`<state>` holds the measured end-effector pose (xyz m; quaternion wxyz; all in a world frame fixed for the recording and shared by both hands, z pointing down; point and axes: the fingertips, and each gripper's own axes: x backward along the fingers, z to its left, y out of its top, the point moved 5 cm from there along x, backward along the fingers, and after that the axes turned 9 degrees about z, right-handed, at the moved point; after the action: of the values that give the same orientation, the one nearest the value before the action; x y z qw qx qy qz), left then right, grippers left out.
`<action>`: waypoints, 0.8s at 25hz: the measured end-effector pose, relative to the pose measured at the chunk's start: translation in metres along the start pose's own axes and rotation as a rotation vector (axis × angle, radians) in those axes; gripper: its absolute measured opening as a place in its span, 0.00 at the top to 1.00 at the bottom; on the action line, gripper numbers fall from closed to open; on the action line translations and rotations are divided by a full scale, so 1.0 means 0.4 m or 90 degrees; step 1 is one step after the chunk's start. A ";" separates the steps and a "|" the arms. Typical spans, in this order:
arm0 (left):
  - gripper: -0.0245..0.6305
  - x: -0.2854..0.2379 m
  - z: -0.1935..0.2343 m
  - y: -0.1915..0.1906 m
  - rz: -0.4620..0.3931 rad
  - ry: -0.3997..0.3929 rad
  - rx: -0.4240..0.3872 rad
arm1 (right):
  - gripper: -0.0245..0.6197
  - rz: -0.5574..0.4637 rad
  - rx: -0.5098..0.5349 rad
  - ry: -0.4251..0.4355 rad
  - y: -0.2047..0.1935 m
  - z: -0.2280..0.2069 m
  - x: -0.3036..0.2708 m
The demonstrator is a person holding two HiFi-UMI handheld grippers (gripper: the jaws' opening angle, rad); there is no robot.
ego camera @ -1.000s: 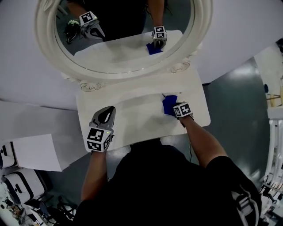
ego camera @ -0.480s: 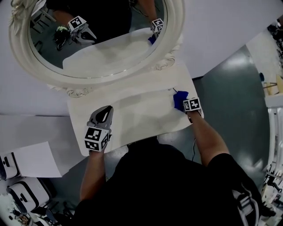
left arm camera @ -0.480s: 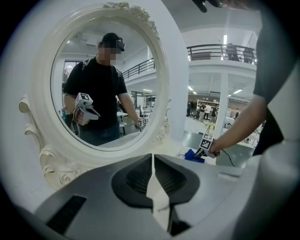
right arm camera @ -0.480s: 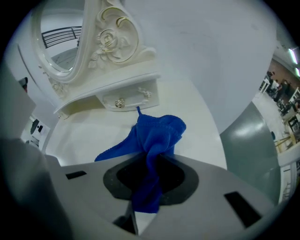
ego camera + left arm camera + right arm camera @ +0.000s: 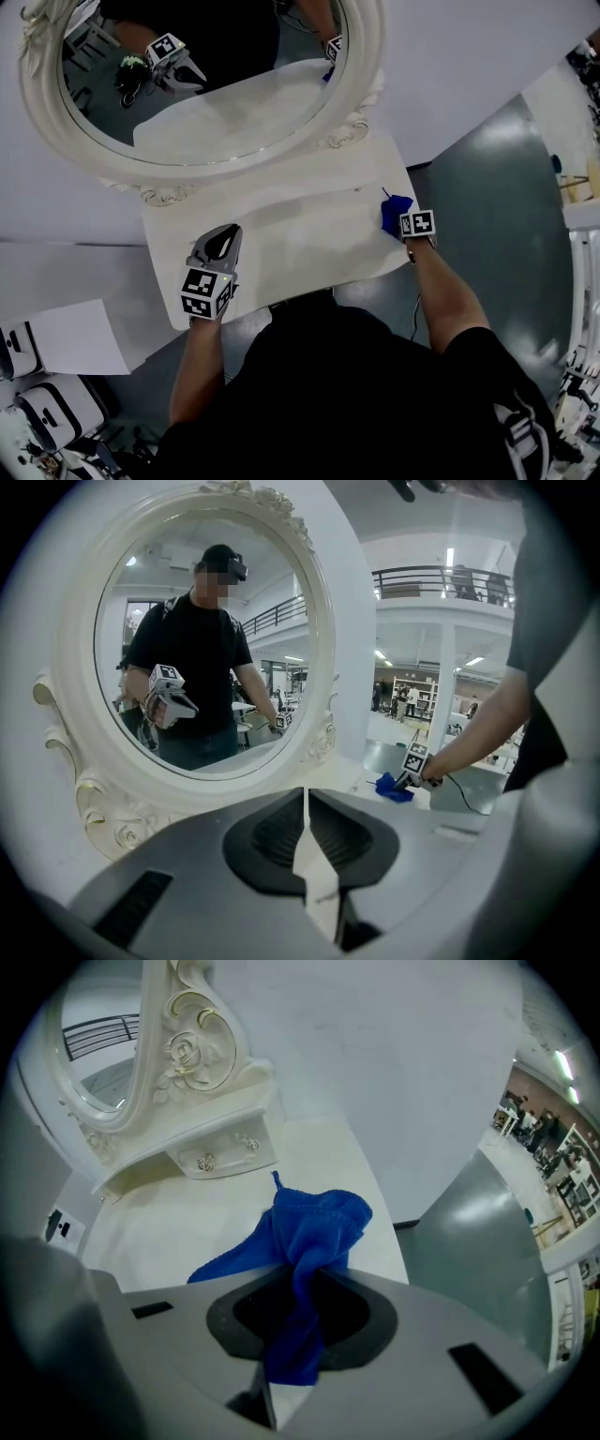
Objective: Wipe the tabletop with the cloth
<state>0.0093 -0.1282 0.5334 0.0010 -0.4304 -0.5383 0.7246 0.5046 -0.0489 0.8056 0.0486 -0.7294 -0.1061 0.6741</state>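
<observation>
- The right gripper [image 5: 401, 223] is clenching its jaws on a bunched, soft blue cloth [image 5: 393, 213]. In the right gripper view a fold of the blue cloth [image 5: 317, 1230] is running down between the two jaws of the right gripper [image 5: 298, 1340].
- The rest of the cloth is spilling forward out of the jaws and lying on the smooth white tabletop [image 5: 291, 234]. It is sitting close to the tabletop's right edge, with the grey floor [image 5: 469, 1232] just beyond it.
- The left gripper [image 5: 223, 242] is hovering over the near-left part of the tabletop, well apart from the cloth. Its jaws are pressing together with only a thin slit between them and are gripping nothing, as the left gripper view shows at the left gripper [image 5: 307, 841].
- An oval mirror in an ornate white frame [image 5: 364, 89] is standing at the back of the tabletop. It is reflecting the person and both grippers.
- A small white drawer with round knobs [image 5: 223, 1155] is sitting under the mirror's scrolled foot, beyond the cloth.
</observation>
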 end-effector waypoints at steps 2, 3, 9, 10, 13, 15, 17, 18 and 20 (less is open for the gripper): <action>0.93 0.007 0.000 -0.004 -0.002 0.004 0.002 | 0.87 -0.003 0.004 -0.011 0.000 0.002 0.000; 0.93 0.013 0.000 -0.006 -0.005 0.007 0.003 | 0.87 -0.005 0.005 -0.016 0.000 0.003 0.000; 0.93 0.062 0.008 -0.031 -0.015 0.025 0.015 | 0.87 -0.030 -0.047 -0.006 0.013 0.032 0.020; 0.93 0.071 0.011 -0.037 -0.016 0.028 0.019 | 0.87 -0.039 -0.041 0.001 0.023 0.052 0.026; 0.93 0.102 0.023 -0.059 -0.020 0.039 0.028 | 0.87 -0.062 -0.011 0.034 0.063 0.149 0.046; 0.93 0.126 0.032 -0.075 -0.024 0.047 0.034 | 0.87 -0.074 0.016 0.063 0.088 0.235 0.053; 0.93 0.153 0.043 -0.090 -0.030 0.055 0.041 | 0.87 -0.081 0.047 0.089 0.112 0.329 0.060; 0.93 0.168 0.051 -0.099 -0.031 0.061 0.044 | 0.87 -0.084 0.067 0.099 0.125 0.379 0.061; 0.93 0.203 0.068 -0.120 -0.033 0.075 0.051 | 0.87 -0.086 0.116 0.114 0.144 0.486 0.062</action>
<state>-0.0808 -0.0915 0.5217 0.0690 -0.4577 -0.5187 0.7188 0.3184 -0.1137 0.7525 0.1692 -0.7705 -0.0881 0.6083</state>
